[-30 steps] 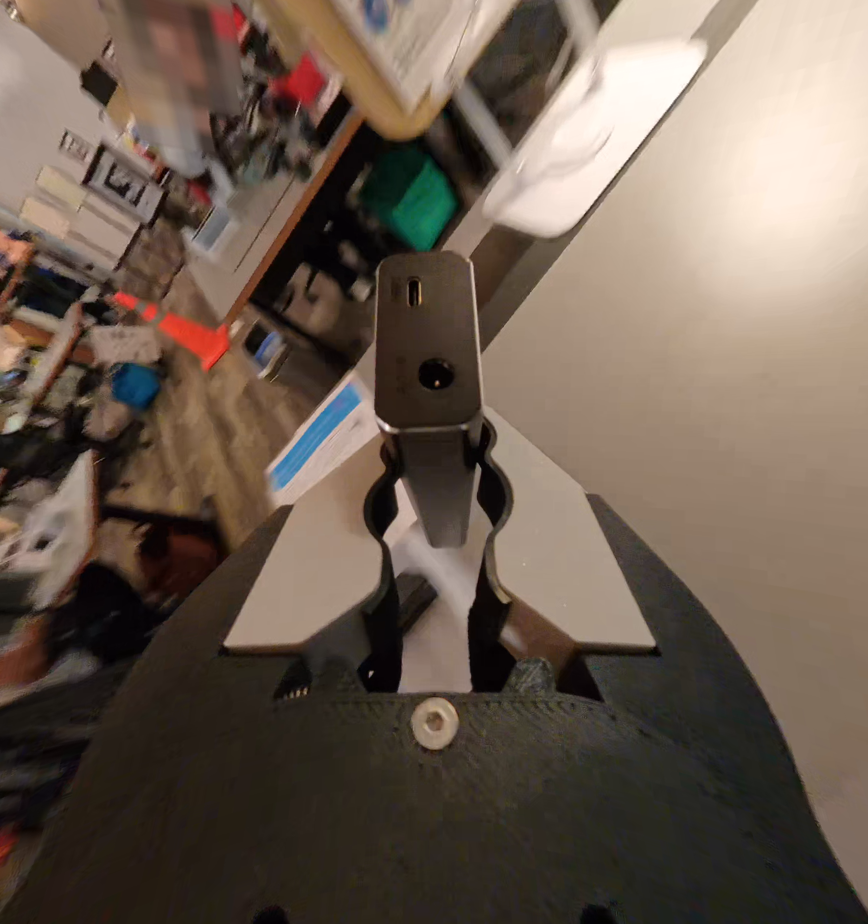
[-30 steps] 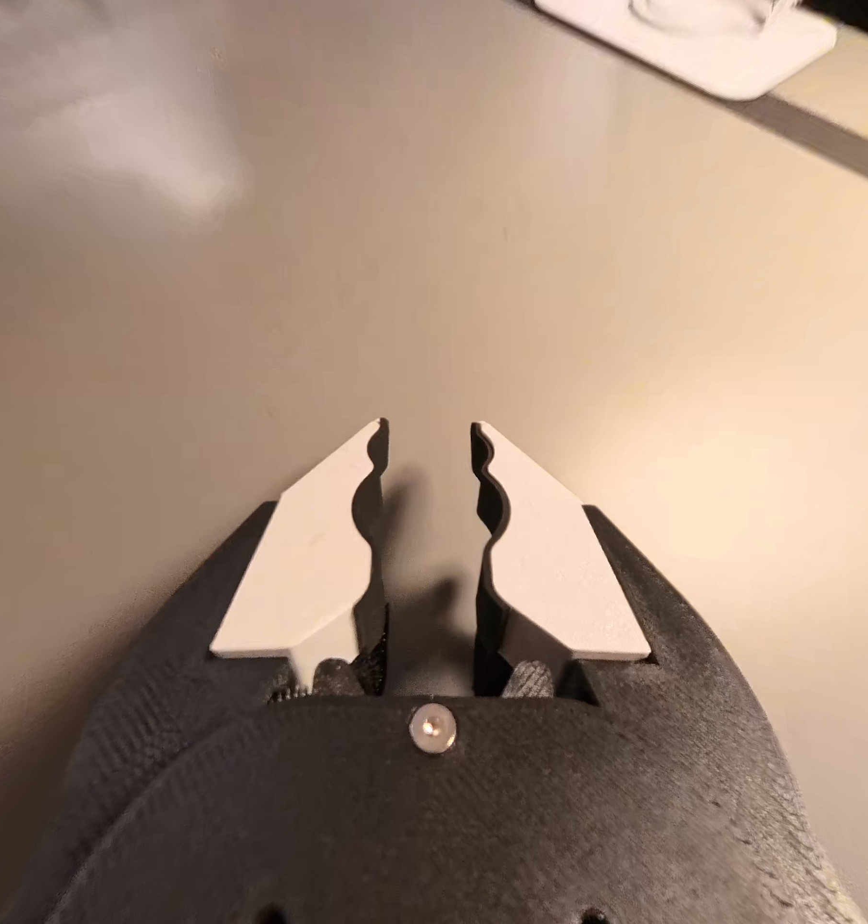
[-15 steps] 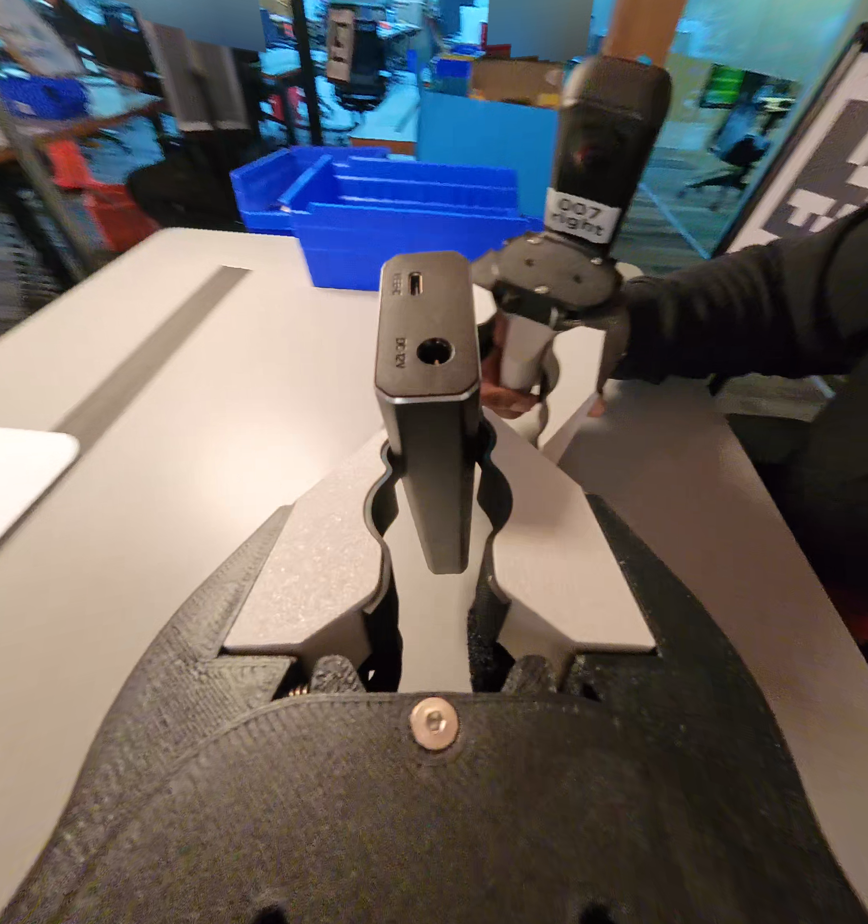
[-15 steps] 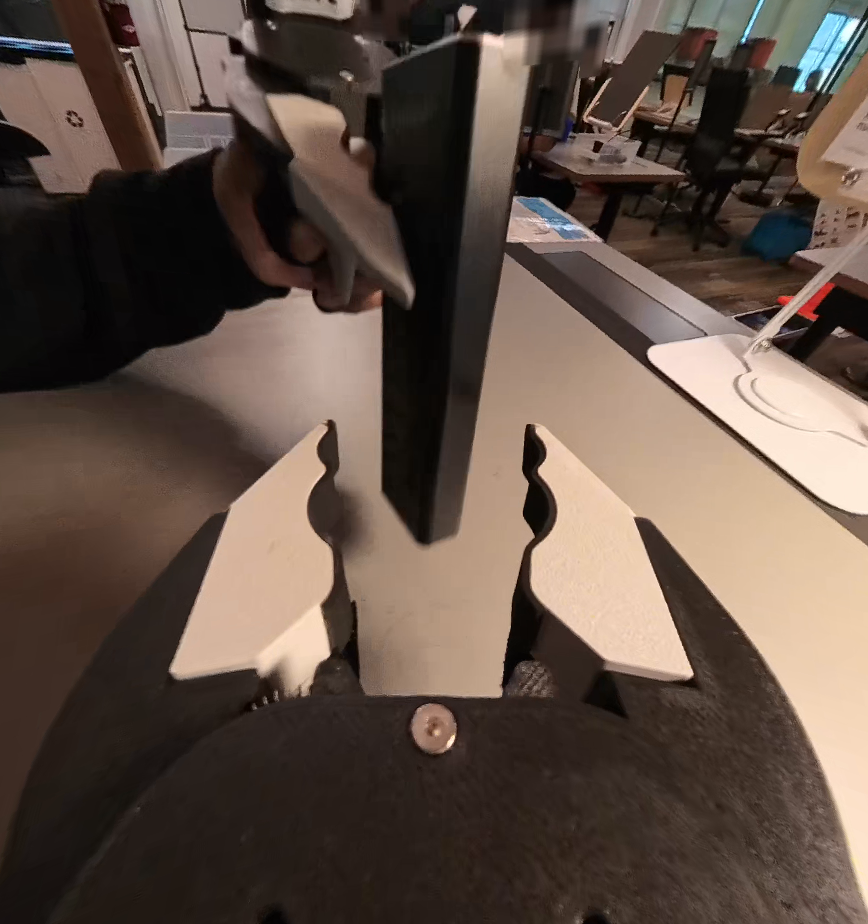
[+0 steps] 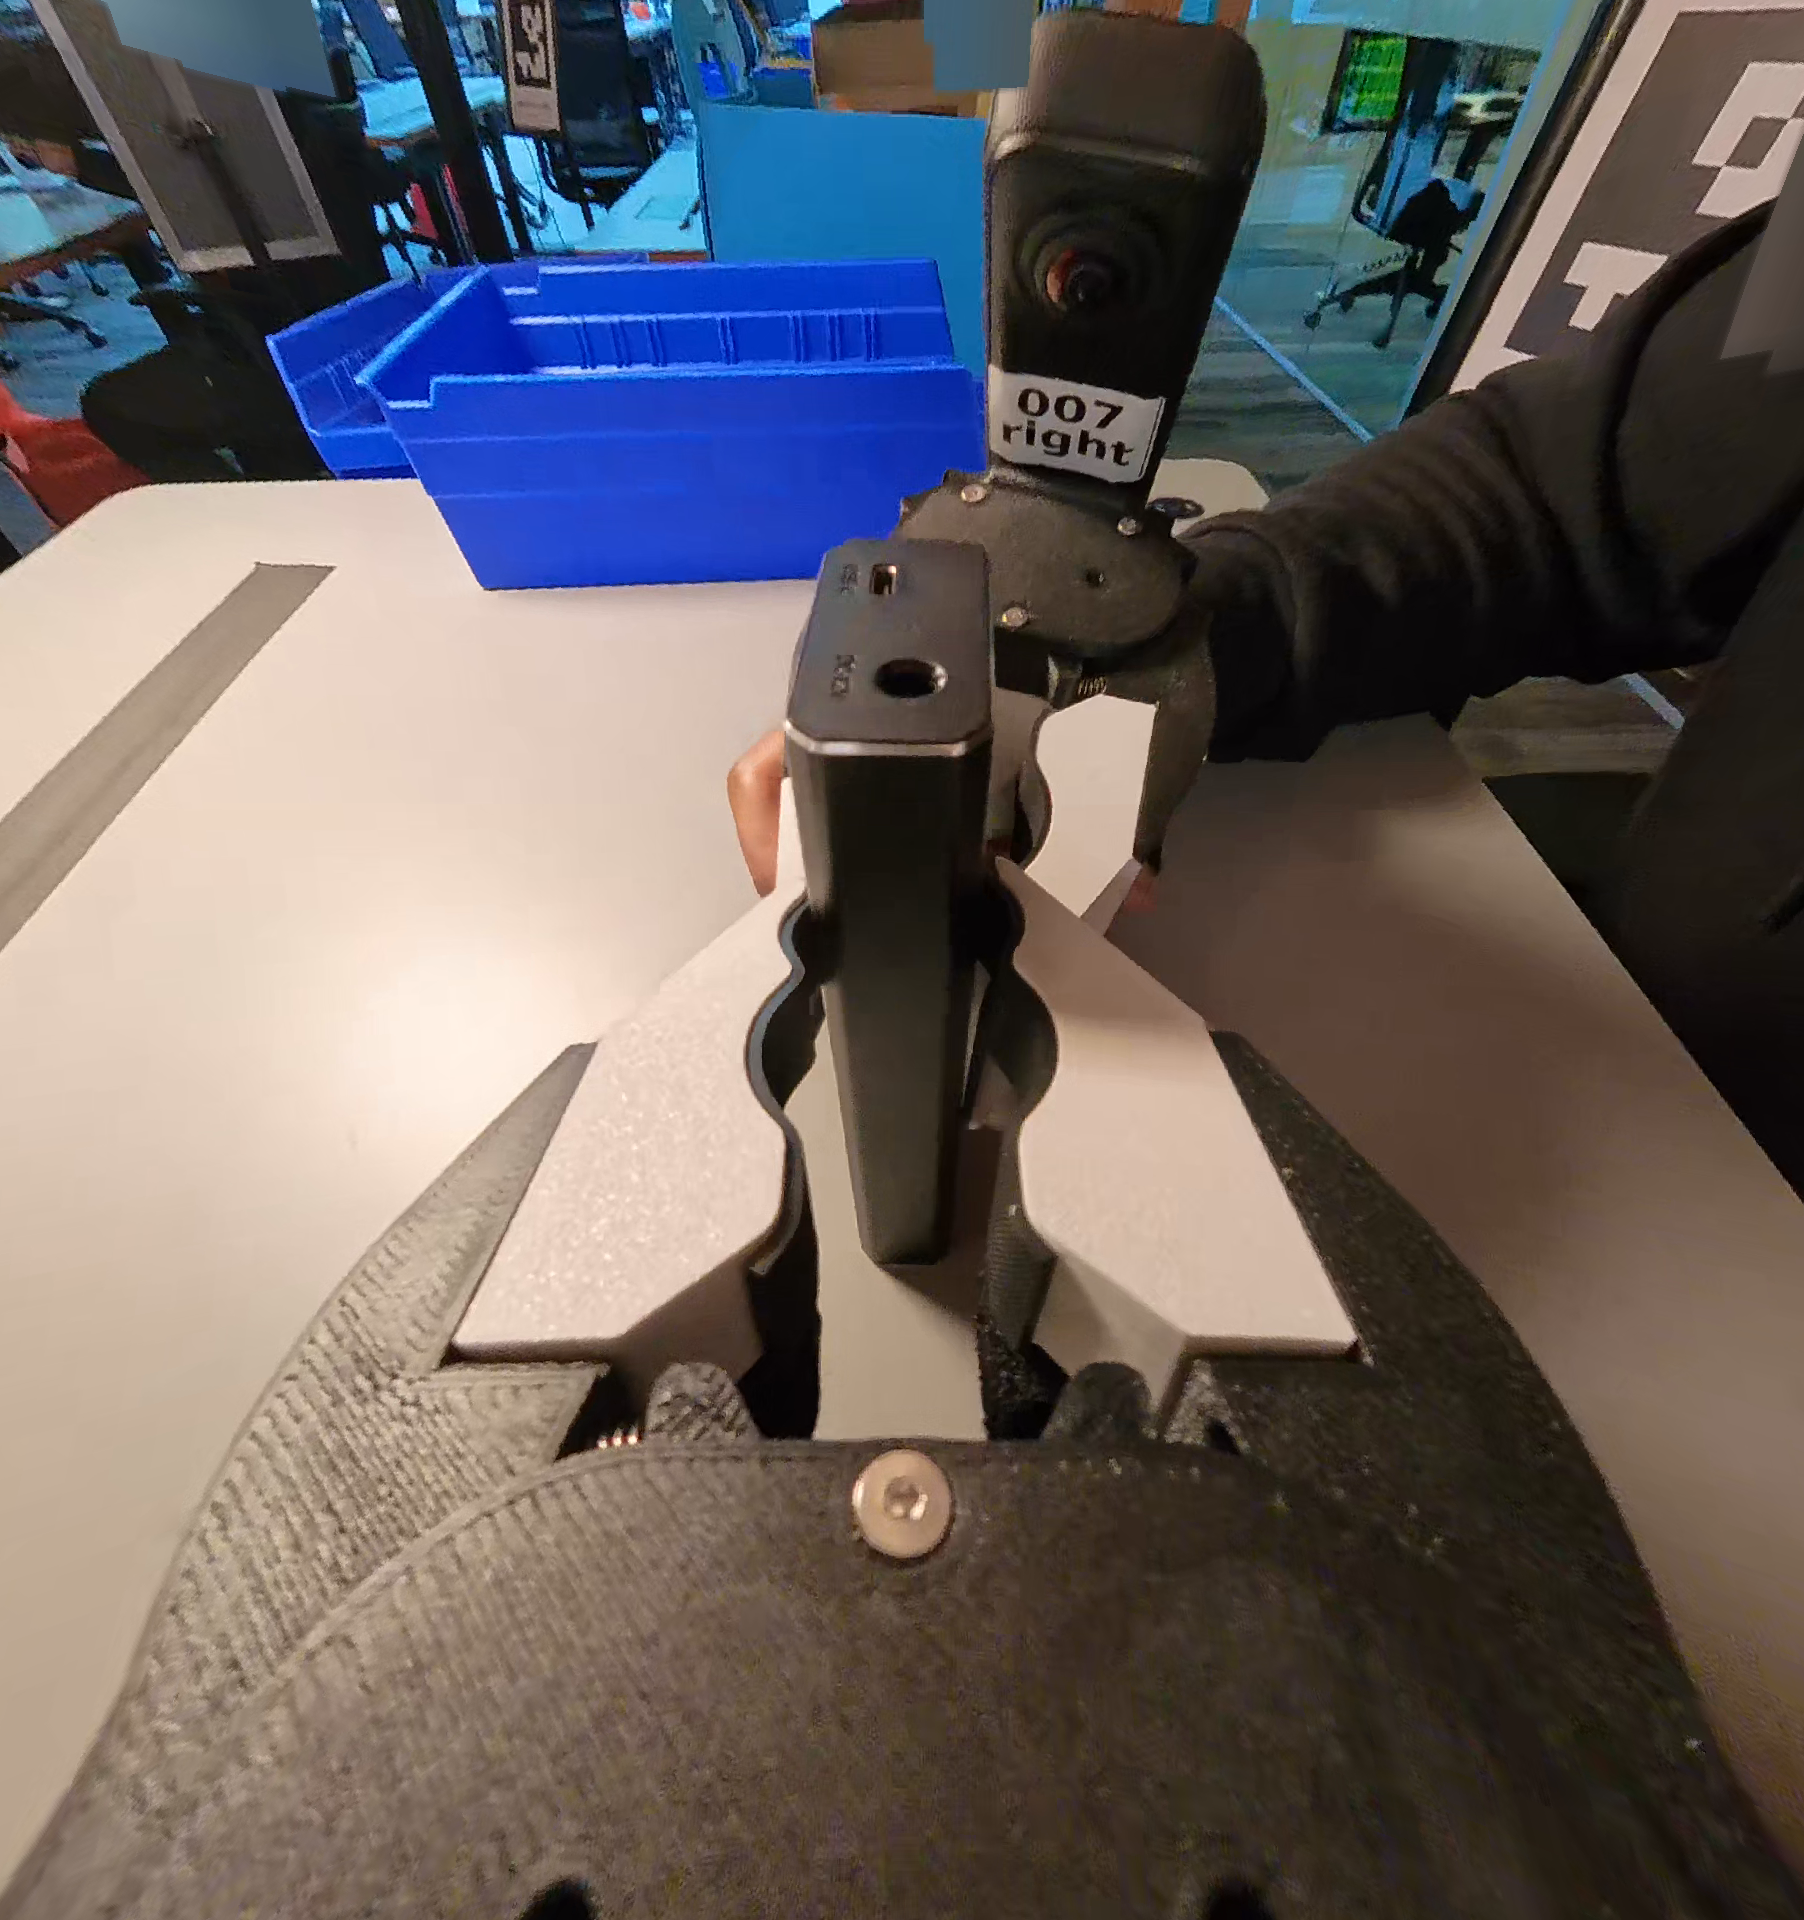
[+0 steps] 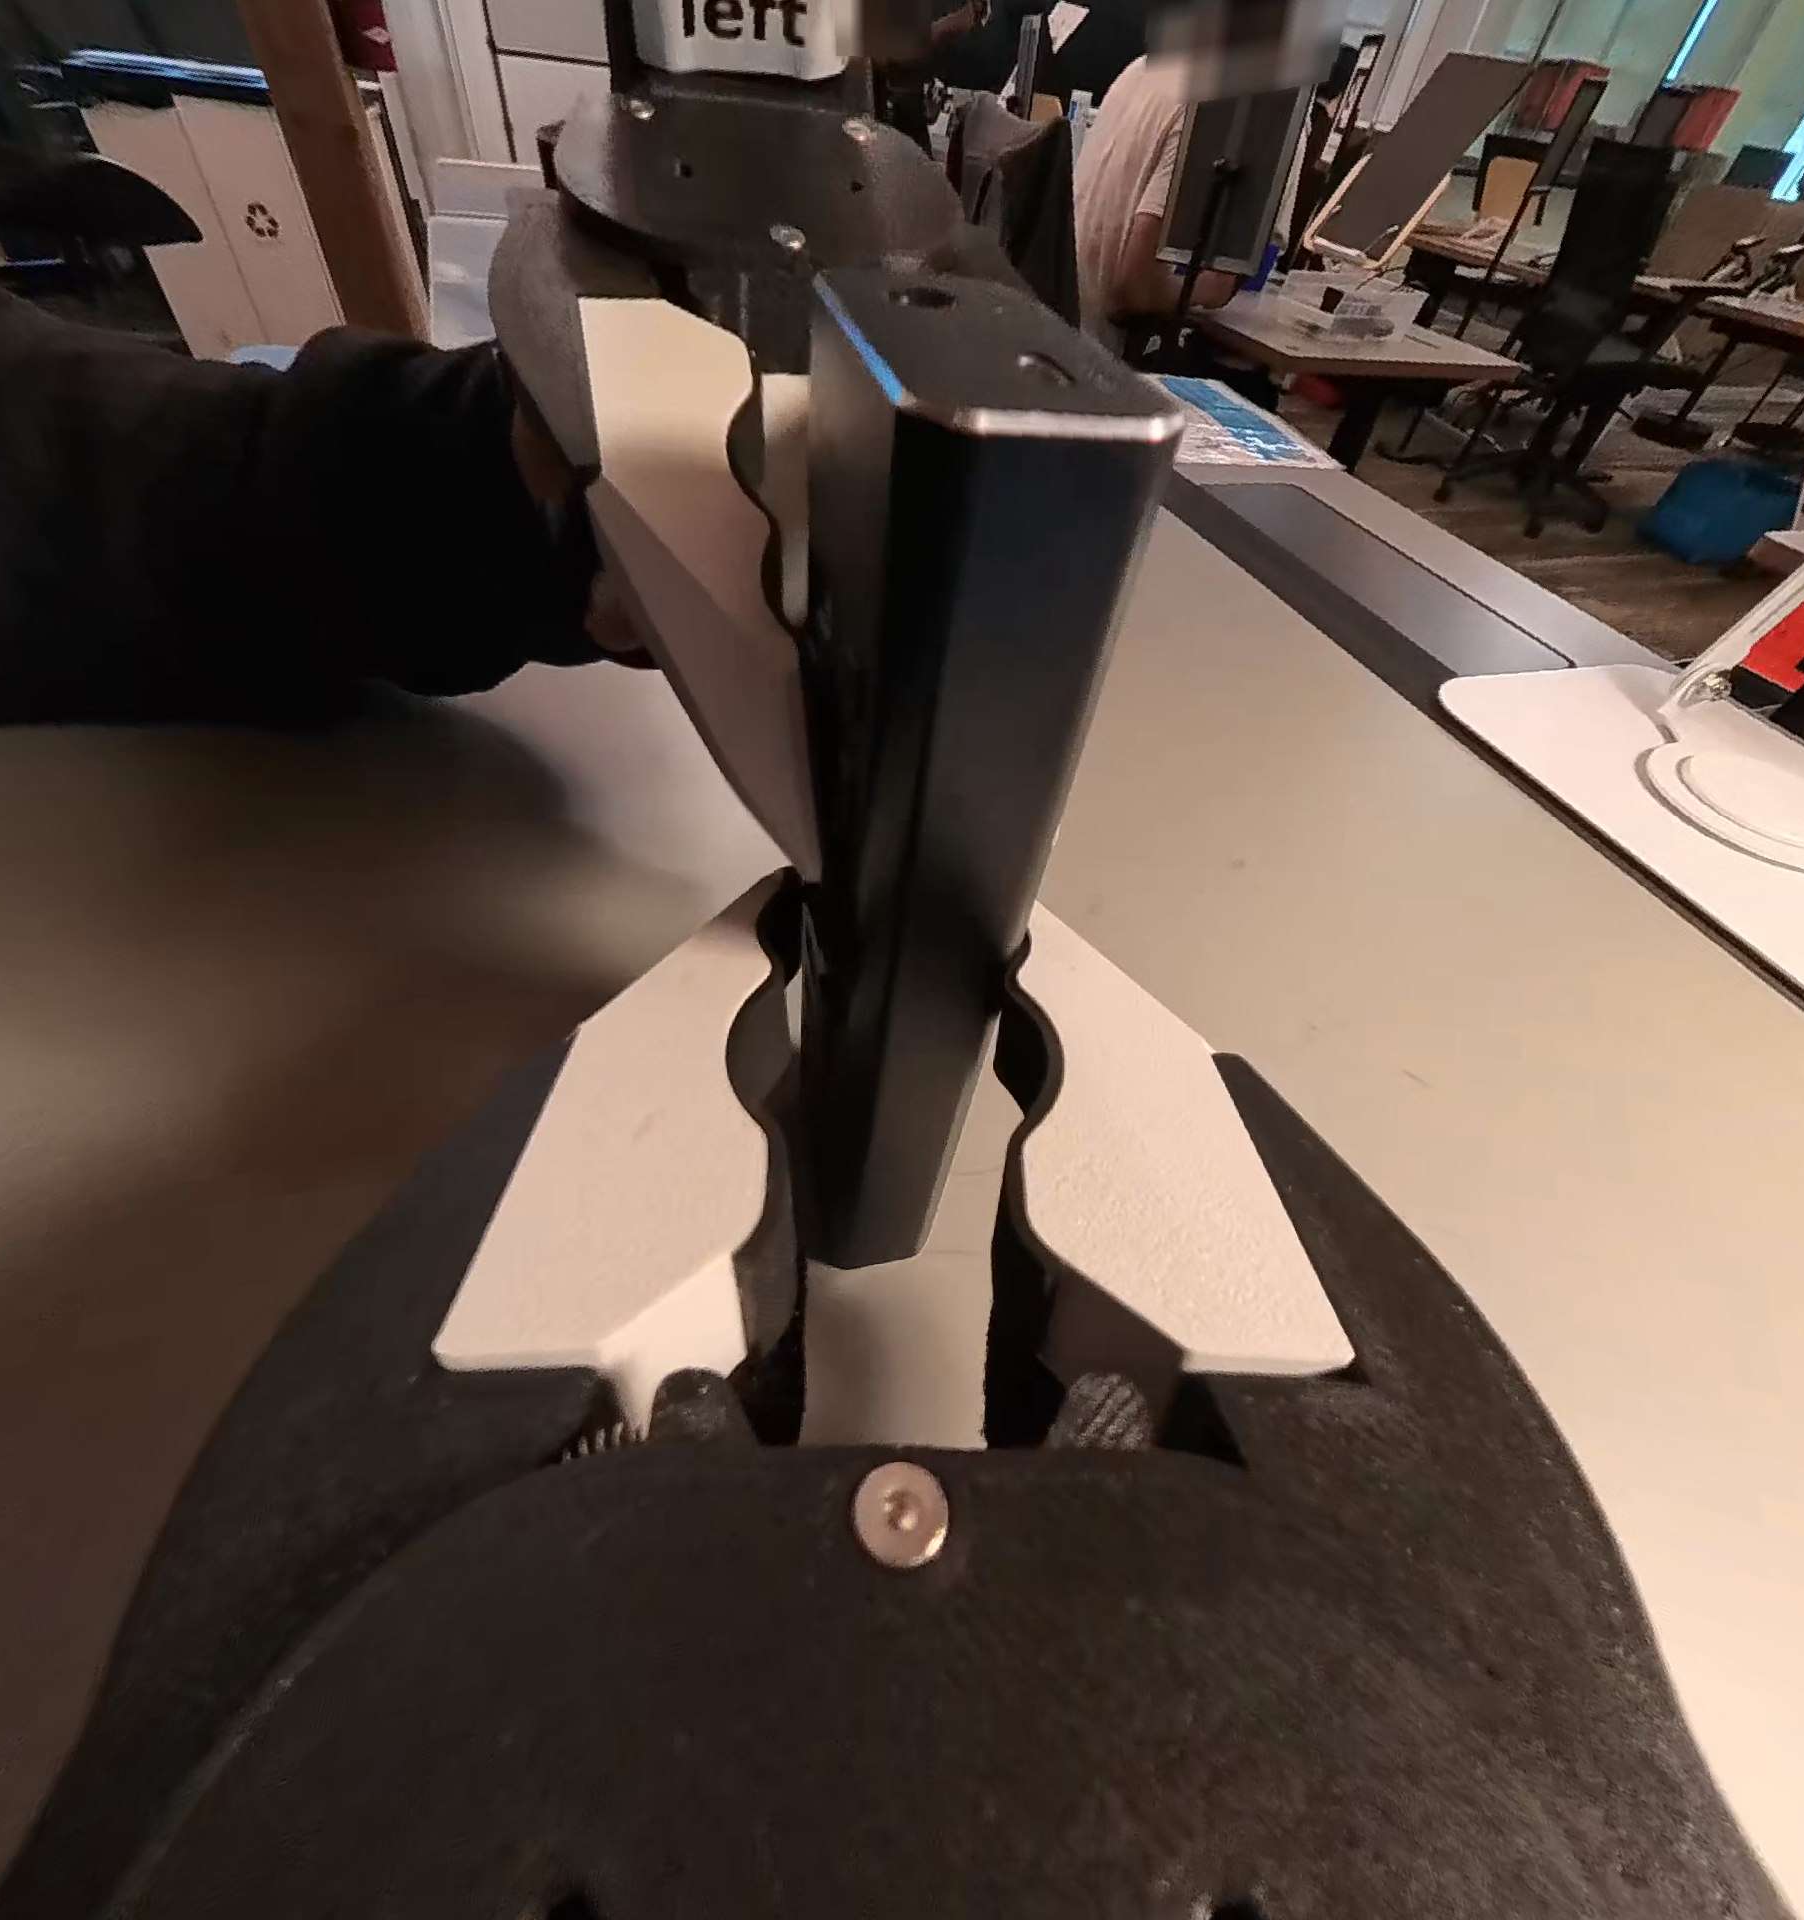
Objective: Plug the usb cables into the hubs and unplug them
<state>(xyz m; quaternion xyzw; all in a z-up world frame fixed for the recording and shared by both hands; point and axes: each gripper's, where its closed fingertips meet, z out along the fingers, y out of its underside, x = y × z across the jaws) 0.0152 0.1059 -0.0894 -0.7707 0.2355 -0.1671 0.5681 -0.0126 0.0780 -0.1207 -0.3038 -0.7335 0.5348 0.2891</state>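
Pale grey desk (image 5: 306,883) below. Slim black metal hub (image 5: 893,935) held upright above it, clamped by left tool (image 5: 903,1023) and right tool (image 6: 903,1023) together. Risk: opposed pulls twisting it loose. No cable visible.

An open-plan lab or workshop office is showing: blue bins (image 5: 659,416) sitting at twelve o'clock on a pale table (image 5: 254,831), desks (image 6: 1365,353) and office chairs (image 6: 1584,301) filling the room at one o'clock.
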